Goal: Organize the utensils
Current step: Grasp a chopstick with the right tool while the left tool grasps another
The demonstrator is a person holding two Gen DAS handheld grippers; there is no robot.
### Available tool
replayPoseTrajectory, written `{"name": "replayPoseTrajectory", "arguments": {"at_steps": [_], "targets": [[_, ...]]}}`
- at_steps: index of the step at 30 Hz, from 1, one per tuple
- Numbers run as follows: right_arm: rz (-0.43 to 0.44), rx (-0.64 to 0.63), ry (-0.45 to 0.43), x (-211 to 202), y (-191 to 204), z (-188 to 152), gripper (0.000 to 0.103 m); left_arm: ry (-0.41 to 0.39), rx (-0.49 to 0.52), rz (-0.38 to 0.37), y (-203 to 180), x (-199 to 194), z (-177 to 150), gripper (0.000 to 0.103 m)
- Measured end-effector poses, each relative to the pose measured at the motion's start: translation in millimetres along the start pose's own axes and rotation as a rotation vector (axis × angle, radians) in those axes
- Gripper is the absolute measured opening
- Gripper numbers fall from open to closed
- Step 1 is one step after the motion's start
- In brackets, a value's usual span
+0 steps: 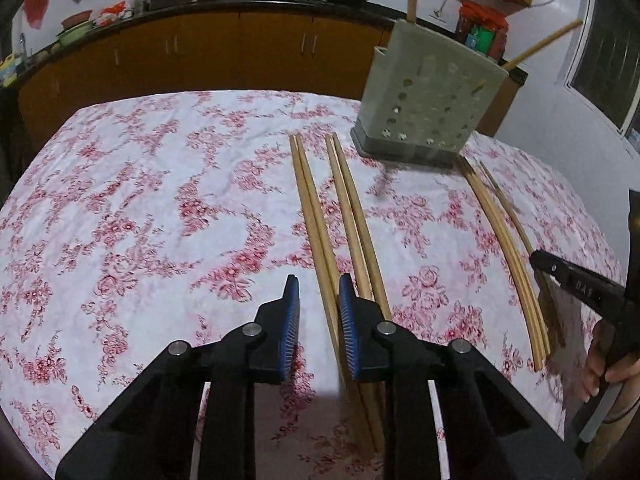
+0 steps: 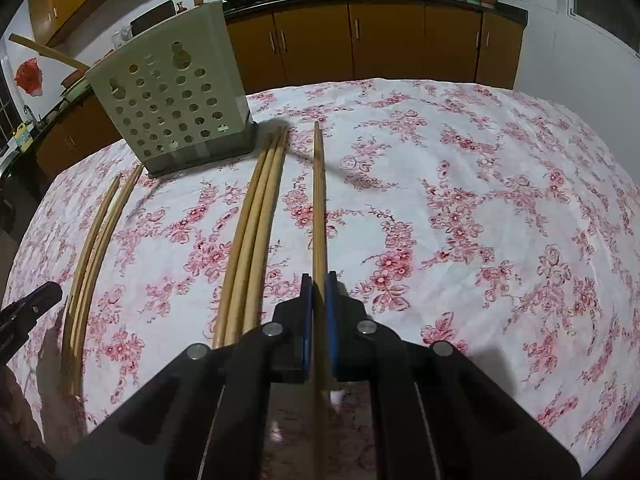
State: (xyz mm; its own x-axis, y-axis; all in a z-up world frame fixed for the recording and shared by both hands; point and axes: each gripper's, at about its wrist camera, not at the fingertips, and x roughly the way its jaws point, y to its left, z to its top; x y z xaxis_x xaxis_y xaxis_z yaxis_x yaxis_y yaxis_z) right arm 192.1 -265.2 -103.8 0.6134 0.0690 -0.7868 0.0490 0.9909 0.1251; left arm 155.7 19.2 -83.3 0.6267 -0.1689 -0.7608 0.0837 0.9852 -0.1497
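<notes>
Several wooden chopsticks lie lengthwise on the floral tablecloth point(image 1: 140, 208). A perforated grey utensil holder point(image 1: 428, 96) stands at the table's far side with two chopsticks sticking out; it also shows in the right wrist view point(image 2: 172, 100). My left gripper point(image 1: 319, 300) is open, its blue pads on either side of a chopstick pair point(image 1: 310, 208); a second pair point(image 1: 352, 208) lies just right of it. My right gripper point(image 2: 319, 296) is shut on a single chopstick point(image 2: 319, 200), held near its end. Three chopsticks point(image 2: 256, 224) lie to its left, two more point(image 2: 96, 236) farther left.
Brown kitchen cabinets point(image 1: 208, 48) with a dark counter run behind the table, carrying woks and jars. The right gripper's black body and the hand holding it point(image 1: 592, 292) show at the right edge of the left wrist view, over another chopstick pair point(image 1: 504, 240).
</notes>
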Motion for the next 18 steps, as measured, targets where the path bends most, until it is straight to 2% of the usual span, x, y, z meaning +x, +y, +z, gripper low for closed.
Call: {"name": "replayPoseTrajectory", "arguments": {"at_steps": [3, 10, 13, 15, 16, 18], "targets": [[-0.002, -0.003, -0.002, 0, 0, -1, 0.009, 0.027, 0.023, 0.023, -2, 5, -3, 0.019], [-0.018, -0.019, -0.003, -2, 2, -3, 0.009, 0.041, 0.045, 0.030, -8, 7, -4, 0.019], [-0.016, -0.027, -0.003, -4, 4, -6, 0.010, 0.039, 0.068, 0.057, -13, 11, -6, 0.017], [-0.015, -0.038, -0.005, -5, 4, -9, 0.011, 0.037, 0.065, 0.062, -13, 11, -6, 0.014], [-0.014, -0.046, -0.006, -5, 4, -10, 0.011, 0.037, 0.061, 0.063, -12, 12, -5, 0.010], [-0.003, -0.055, -0.006, -5, 6, -10, 0.009, 0.037, 0.048, 0.065, -7, 13, -2, 0.009]]}}
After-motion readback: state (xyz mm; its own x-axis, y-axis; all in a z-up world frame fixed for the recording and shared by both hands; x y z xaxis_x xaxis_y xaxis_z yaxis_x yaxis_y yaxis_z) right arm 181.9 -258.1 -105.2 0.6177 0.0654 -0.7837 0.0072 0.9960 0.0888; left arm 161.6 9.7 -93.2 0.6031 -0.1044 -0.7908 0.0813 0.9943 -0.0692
